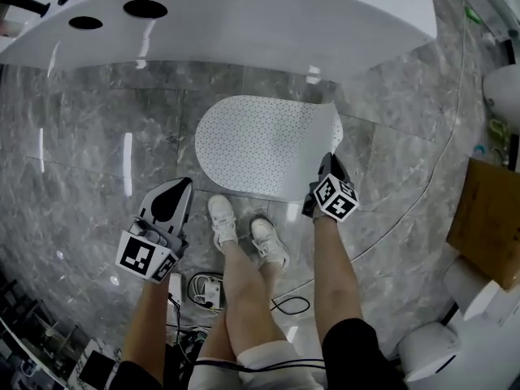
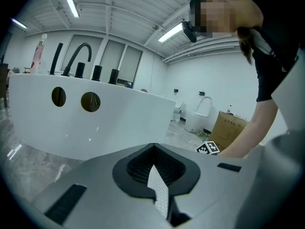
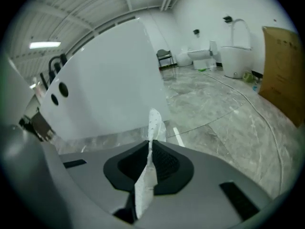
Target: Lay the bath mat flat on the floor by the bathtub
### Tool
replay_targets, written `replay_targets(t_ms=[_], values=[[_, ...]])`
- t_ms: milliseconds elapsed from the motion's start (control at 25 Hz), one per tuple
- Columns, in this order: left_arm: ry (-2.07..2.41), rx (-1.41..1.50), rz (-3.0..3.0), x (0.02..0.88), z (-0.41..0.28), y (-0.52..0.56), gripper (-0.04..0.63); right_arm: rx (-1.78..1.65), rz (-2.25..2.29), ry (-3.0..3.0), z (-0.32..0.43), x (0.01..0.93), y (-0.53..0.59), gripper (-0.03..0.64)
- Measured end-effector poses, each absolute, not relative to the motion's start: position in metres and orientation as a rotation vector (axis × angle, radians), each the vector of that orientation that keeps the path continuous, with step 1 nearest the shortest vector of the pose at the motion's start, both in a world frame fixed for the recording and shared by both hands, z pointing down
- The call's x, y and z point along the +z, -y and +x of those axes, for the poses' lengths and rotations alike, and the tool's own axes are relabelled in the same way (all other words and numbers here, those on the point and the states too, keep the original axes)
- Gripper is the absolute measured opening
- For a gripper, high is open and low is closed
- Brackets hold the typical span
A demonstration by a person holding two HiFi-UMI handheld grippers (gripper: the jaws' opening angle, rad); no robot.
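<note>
The white dotted bath mat [image 1: 260, 149] lies on the grey marble floor beside the white bathtub [image 1: 244, 15]. Most of it is flat, but its near right corner is lifted. My right gripper [image 1: 329, 161] is shut on that corner. In the right gripper view the mat [image 3: 153, 123] stands up between the jaws of my right gripper [image 3: 150, 144]. My left gripper [image 1: 187, 184] sits at the mat's near left end. In the left gripper view a dotted strip of mat [image 2: 159, 190] fills the gap of my left gripper [image 2: 153, 149], whose jaws are closed on it.
The person's white shoes [image 1: 221, 218] stand just behind the mat's near edge. Cables [image 1: 288, 303] trail on the floor behind the feet. A cardboard box [image 1: 491, 222] and a white toilet [image 1: 435, 348] stand at the right. Black tap fittings [image 2: 78, 61] rise from the tub rim.
</note>
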State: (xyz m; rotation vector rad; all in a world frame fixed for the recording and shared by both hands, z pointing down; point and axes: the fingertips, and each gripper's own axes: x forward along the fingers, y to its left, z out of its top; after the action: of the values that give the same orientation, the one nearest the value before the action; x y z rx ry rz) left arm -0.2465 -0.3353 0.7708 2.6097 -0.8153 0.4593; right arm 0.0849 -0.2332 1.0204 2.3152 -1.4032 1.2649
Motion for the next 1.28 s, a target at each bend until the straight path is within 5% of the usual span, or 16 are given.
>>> replay_targets(t_ms=[640, 1280], values=[[0.768, 0.528, 2.574, 0.812, -0.222, 0.324, 0.015, 1.255, 1.898, 1.046, 0.143, 1.097, 0.139, 0.048], [0.817, 0.514, 2.527, 0.809, -0.224, 0.315, 0.015, 1.269, 1.96, 1.283, 0.126, 1.068, 0.153, 0.037]])
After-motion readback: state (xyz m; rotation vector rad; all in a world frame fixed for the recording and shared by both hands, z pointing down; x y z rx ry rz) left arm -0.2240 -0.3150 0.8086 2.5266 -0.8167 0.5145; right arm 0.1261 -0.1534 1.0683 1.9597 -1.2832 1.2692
